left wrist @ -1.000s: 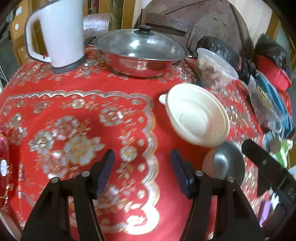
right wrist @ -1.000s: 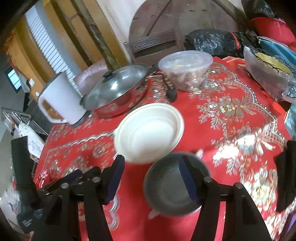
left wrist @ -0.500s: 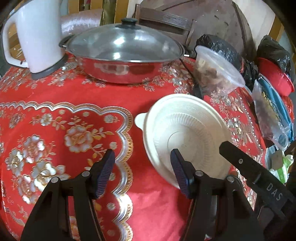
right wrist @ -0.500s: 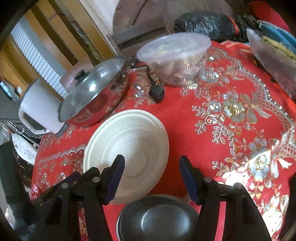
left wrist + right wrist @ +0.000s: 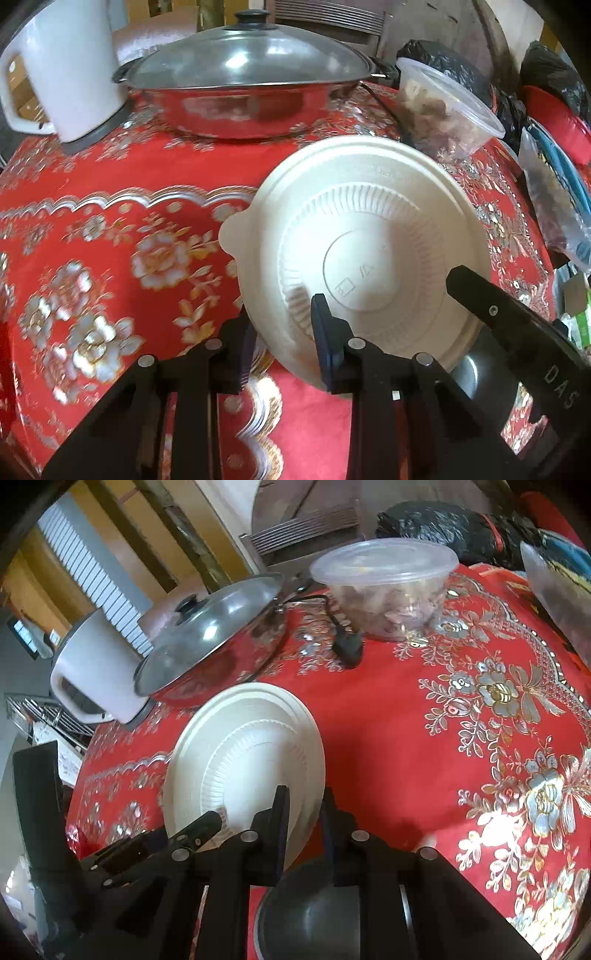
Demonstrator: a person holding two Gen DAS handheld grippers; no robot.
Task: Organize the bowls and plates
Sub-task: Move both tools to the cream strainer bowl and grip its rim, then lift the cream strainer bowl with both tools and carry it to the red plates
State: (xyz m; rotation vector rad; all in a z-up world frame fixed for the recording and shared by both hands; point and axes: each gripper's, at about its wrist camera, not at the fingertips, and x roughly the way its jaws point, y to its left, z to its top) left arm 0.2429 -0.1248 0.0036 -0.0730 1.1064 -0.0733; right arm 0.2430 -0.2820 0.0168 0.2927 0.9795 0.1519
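Nearest in the left wrist view, the left gripper [image 5: 282,332] has its fingers narrowed onto the near rim of the white bowl [image 5: 369,251], one finger outside under the rim, the other inside against the ribbed wall. The bowl is tilted up toward the camera, so its inside and the stamped base show; its near-left edge hides part of the outer finger.

The right gripper [image 5: 304,819] in its own view pinches the bowl's [image 5: 240,757] right rim, jaws close together w/ the rim between them. In the left view only its black arm shows, lower right, cutting across the bowl.

A steel bowl [image 5: 314,915] sits just below the right gripper, mostly covered by the gripper body; only a dark curved patch is clear (in the left view just a sliver [image 5: 469,373] shows under the white bowl's rim). Can't tell whether the white bowl touches it.

The red cloth [image 5: 424,738] w/ silver flowers covers the table, blurred at left in the left view.

Farther back: a lidded steel pan [image 5: 240,85], a white kettle [image 5: 66,70] cut off at the top edge, and a clear tub [image 5: 384,587] w/ contents too murky to name. A black plug [image 5: 347,650] lies between pan and tub. Black bags [image 5: 454,528] beyond, partly cropped.
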